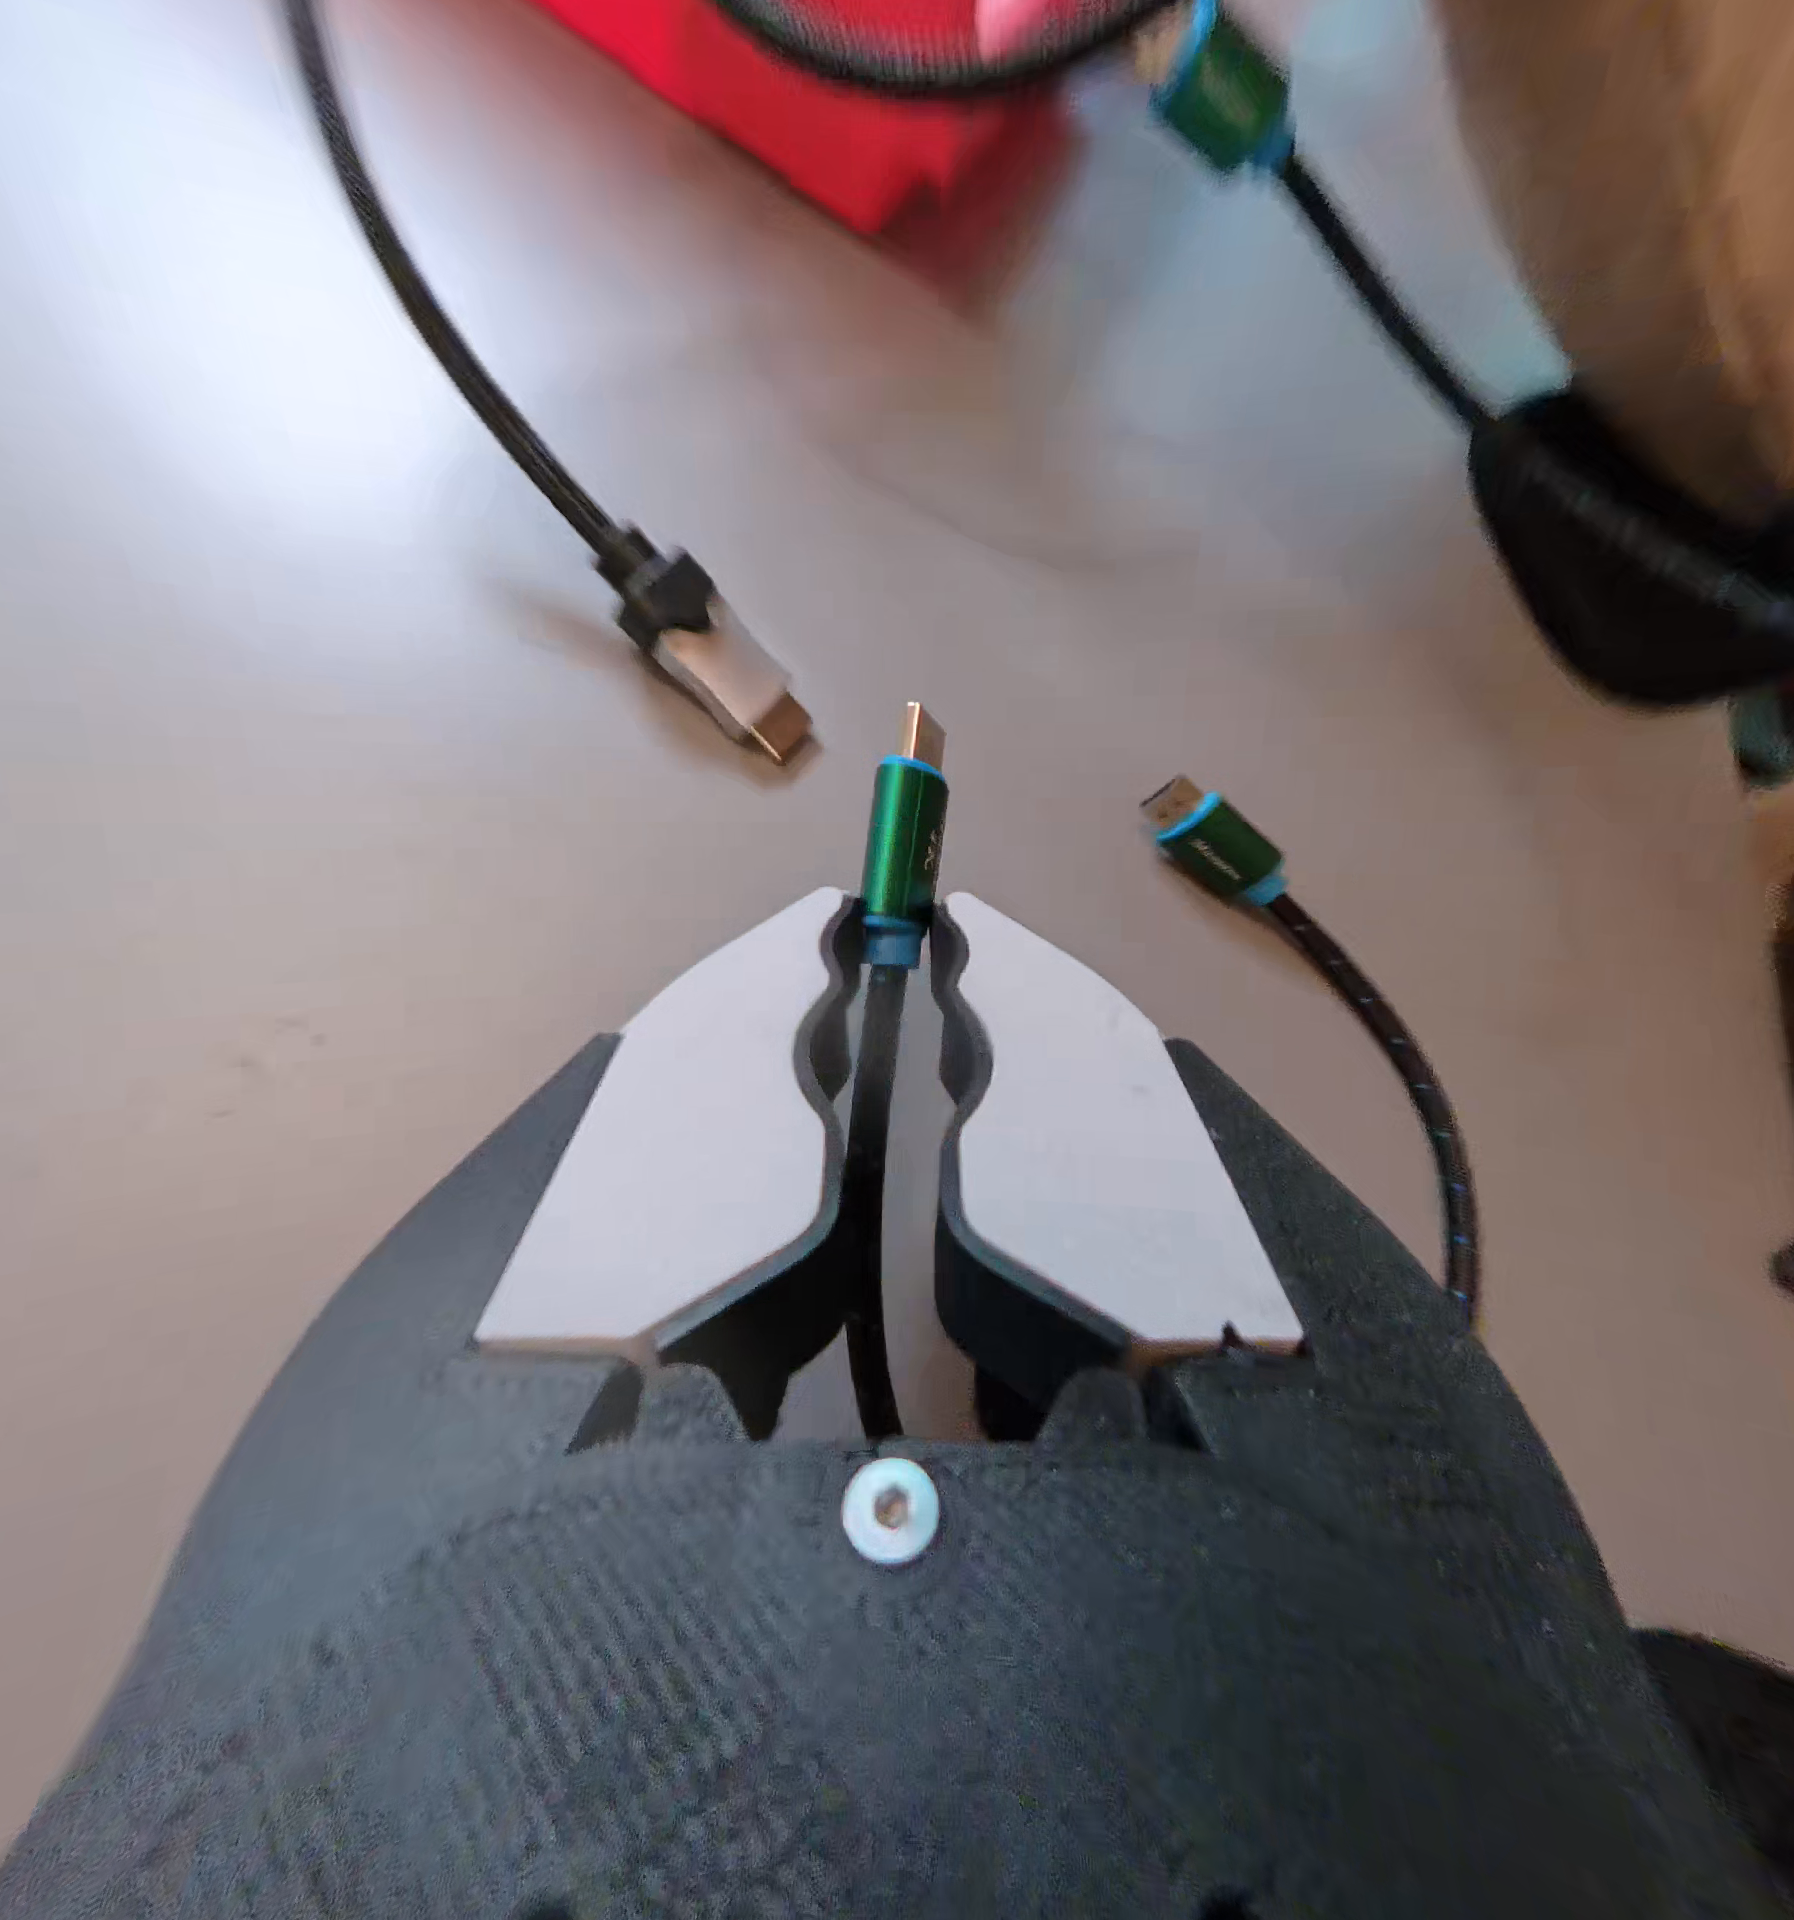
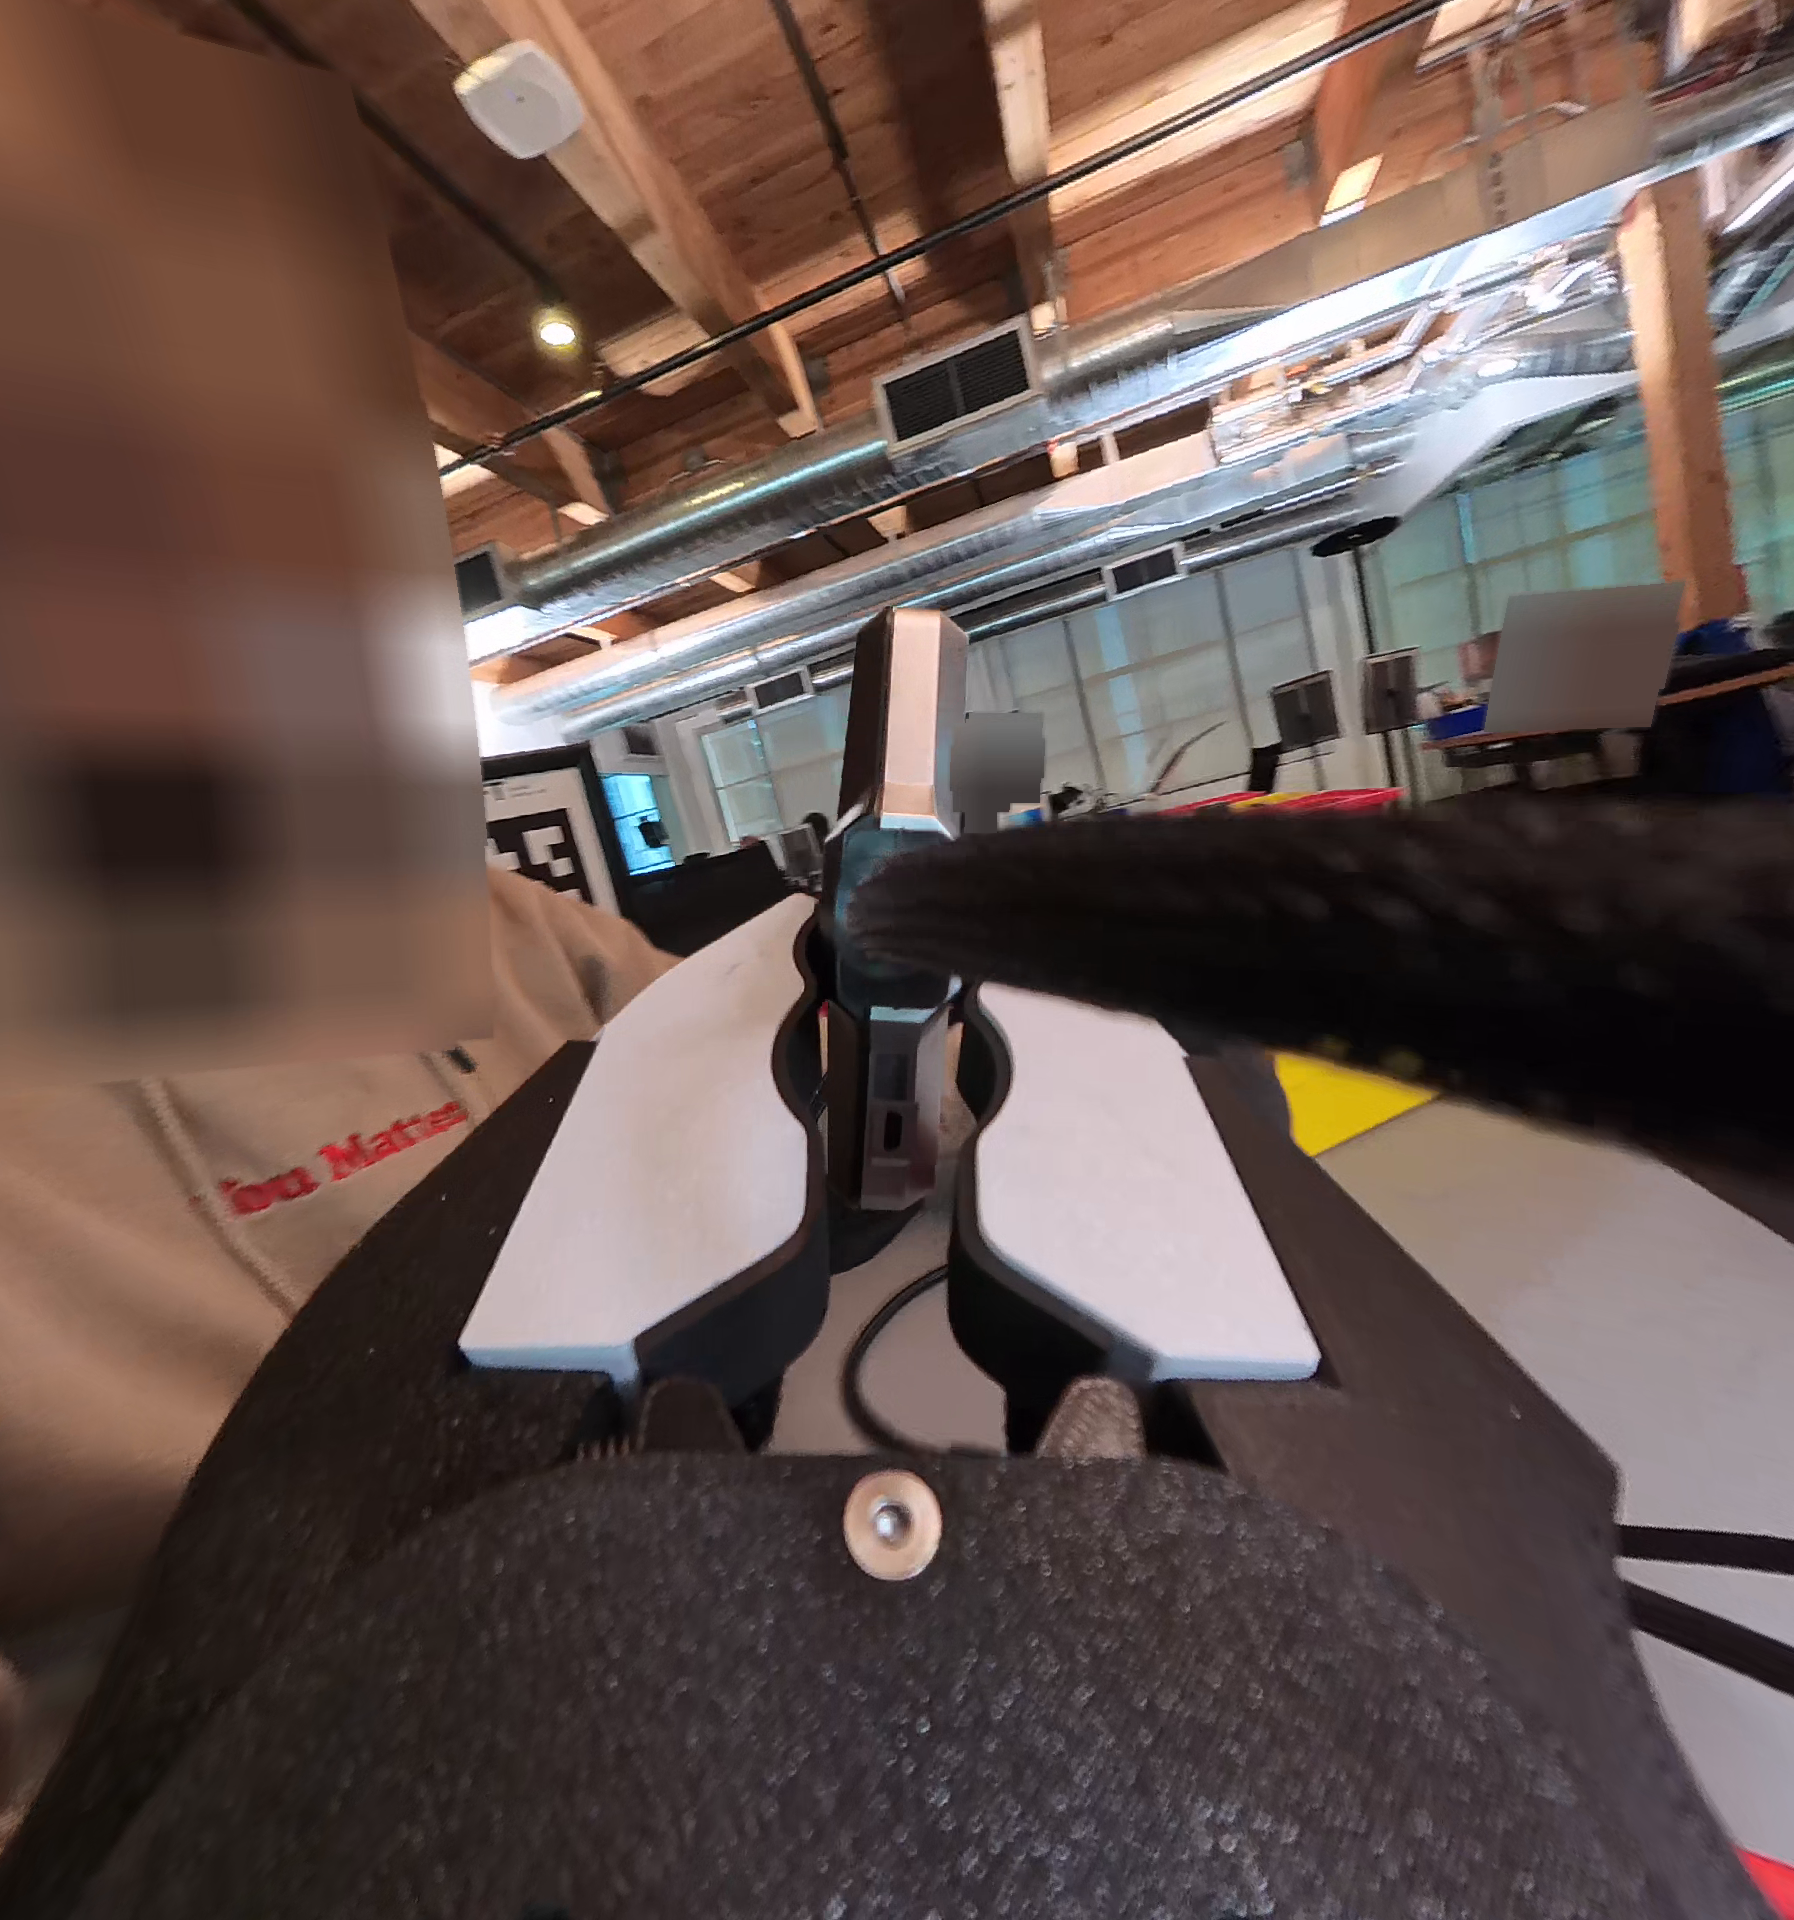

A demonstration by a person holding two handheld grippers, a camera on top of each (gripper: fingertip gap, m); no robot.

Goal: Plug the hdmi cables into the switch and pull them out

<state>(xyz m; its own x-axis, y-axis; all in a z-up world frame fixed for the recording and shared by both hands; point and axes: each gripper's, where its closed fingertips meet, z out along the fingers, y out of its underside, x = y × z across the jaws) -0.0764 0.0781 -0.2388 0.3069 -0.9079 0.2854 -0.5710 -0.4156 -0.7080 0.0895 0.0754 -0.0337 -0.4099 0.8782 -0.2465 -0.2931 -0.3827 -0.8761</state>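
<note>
A: What is the left gripper holding?

B: It is squeezing a green HDMI plug at its blue end. The gold tip is sticking out past the fingertips, and the black cable is running back between the two fingers.

A: What else is lying near it?

B: On the table, just ahead and to the left of the tips, a silver HDMI plug is resting with its black cord curving away. To the right of the tips a second green plug is lying, with its speckled cord bending back beside the gripper. Far ahead, a red box is sitting, and one more green plug is showing up there too, but it is blurry.

A: And the right gripper?

B: It is pinching the switch, a grey and silver box standing on end between the fingers and sticking up past the tips. A thick black braided cable is going off to the right from the switch. I think it is plugged in there, but the spot is too fuzzy to be sure.

A: Is anyone close?

B: A person in a tan top is standing left of that gripper.
</note>
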